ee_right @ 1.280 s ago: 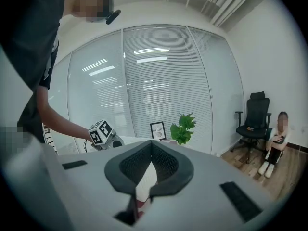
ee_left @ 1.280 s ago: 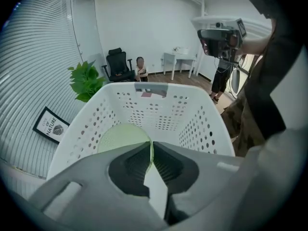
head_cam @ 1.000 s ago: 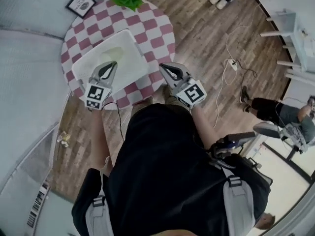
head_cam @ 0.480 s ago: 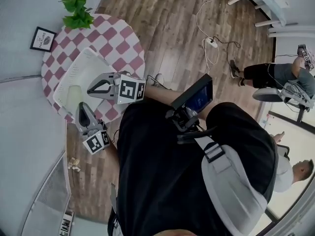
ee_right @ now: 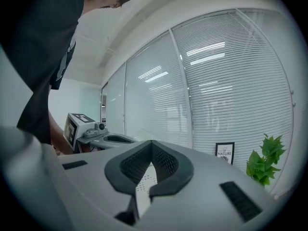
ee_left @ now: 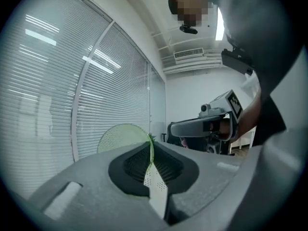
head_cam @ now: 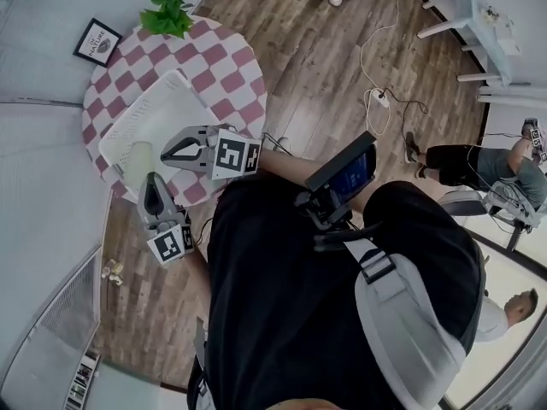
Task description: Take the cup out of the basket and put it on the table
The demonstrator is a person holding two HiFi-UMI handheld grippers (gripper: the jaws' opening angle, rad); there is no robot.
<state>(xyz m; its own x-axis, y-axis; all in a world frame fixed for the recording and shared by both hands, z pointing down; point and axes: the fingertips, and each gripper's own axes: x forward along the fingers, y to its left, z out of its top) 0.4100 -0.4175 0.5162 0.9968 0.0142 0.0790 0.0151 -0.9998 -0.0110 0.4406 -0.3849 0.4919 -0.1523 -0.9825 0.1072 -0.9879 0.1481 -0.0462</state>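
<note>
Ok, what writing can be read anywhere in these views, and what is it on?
"OF NATURE": framed picture beside the potted plant, right gripper view.
Screen on the person's chest rig: too blurred to read.
Marker cubes: black-and-white square patterns, no words.

Looks out over the right gripper: grey shells across the lower half, black ribbed pads closed tip to tip, nothing caught between. Catches the left gripper just beyond on the left, lying level, with its marker cube at the far-left end and a bare forearm running off behind. Cannot tell from here how that gripper's jaws stand. Takes in a dark shirt across the upper left corner. Faces tall curved windows behind, covered by closed slatted blinds with ceiling lights mirrored in the glass. Finds a framed print low on the right against the blinds, and a leafy green plant just beside.
</note>
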